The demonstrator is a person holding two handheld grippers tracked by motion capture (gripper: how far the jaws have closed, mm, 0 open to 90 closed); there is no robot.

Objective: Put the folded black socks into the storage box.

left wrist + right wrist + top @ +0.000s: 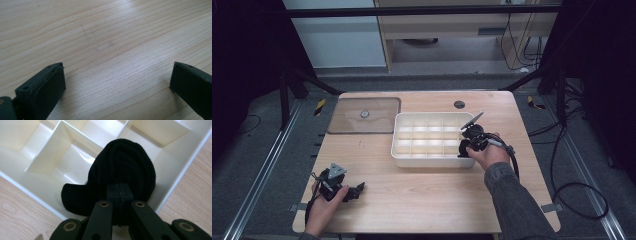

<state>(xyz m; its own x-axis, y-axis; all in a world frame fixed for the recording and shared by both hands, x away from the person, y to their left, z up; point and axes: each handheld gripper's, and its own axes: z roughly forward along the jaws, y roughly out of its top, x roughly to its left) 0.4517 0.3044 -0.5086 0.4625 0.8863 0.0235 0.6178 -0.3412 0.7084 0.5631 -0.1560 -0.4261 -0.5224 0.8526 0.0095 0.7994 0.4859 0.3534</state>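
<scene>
A white tray point(432, 161) with several empty compartments stands on the wooden table, right of the middle. My right gripper point(465, 148) is at the tray's near right corner, shut on a rolled black knit cloth point(463, 150). In the right gripper view the jaws point(119, 191) meet on the black cloth point(125, 162), which hangs over the corner compartment of the tray point(30, 190); whether it touches the bottom I cannot tell. My left gripper point(358, 189) rests at the table's near left, jaws wide apart. Between them point(117, 82) there is bare wood.
A clear flat lid point(364, 115) with a small round knob lies at the table's back left, beside the tray. A dark round hole point(459, 104) sits near the back edge. Cables trail over the floor on the right.
</scene>
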